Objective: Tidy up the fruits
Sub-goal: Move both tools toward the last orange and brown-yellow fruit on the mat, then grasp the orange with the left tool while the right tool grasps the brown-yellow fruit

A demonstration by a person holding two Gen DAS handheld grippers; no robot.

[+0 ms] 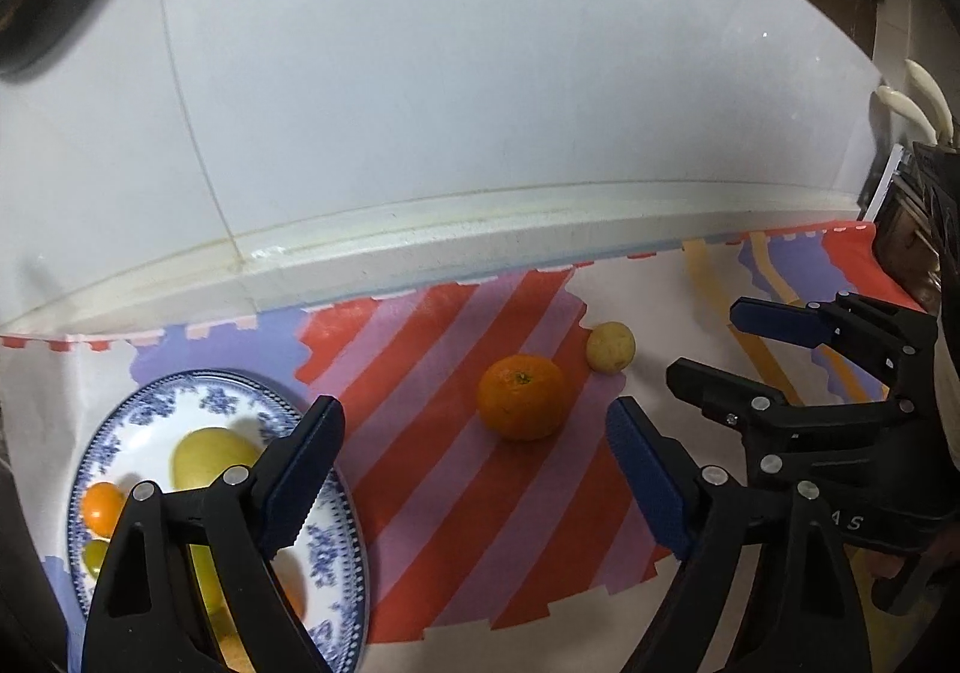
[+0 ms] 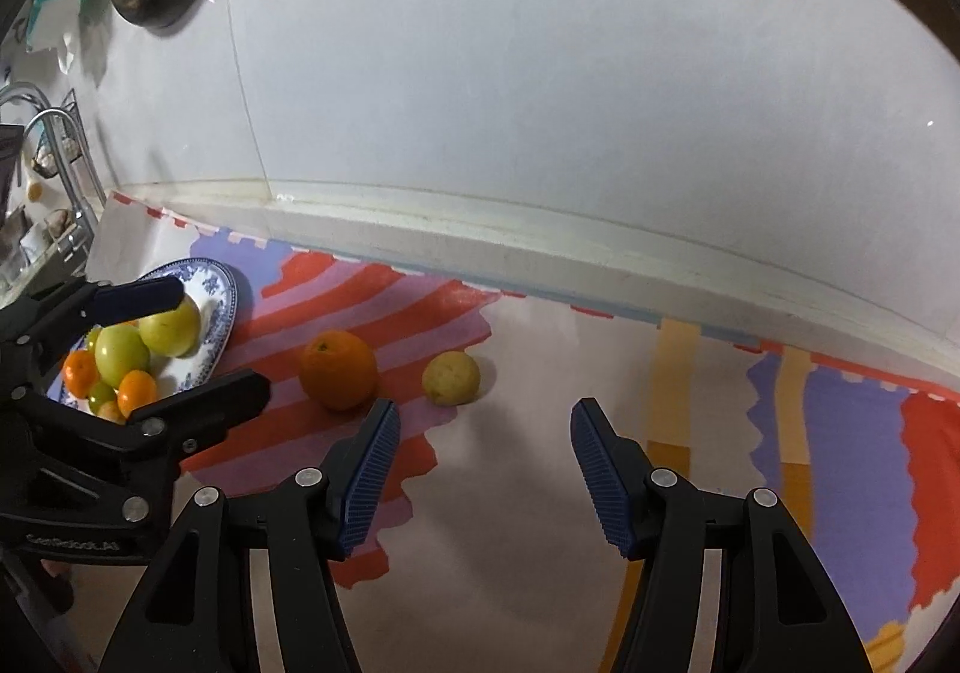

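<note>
Two fruits are left loose on the cloth: a round orange mandarin w/ a green stem dimple on the red-and-lilac stripes, and a small pale-yellow round fruit, prob. a lemon or lime, just beside it toward the white patch, the two not quite touching as far as I can tell. Rest of the fruit sits piled on the blue-and-white floral china plate: green-yellow apples, small oranges, some little green ones. My left tongs are wide open, nothing between the blue ribbed pads, mandarin straight ahead and roughly centred in the gap. My right tongs are open too, narrower, empty, w/ the yellow fruit ahead and a bit to the left of their line. I'd guess the mandarin is light, firm-ish but w/ soft loose skin, so take it across the widest part, gentle squeeze; being round it may roll off if nudged on one side. The yellow one looks harder and small, prob. slippery, so grip it dead centre. Plate is fragile and already crowded, so set things down soft. Surface is a flat patterned cloth on a counter against a plain white wall panel; a metal tap and rack sit beyond the plate.
</note>
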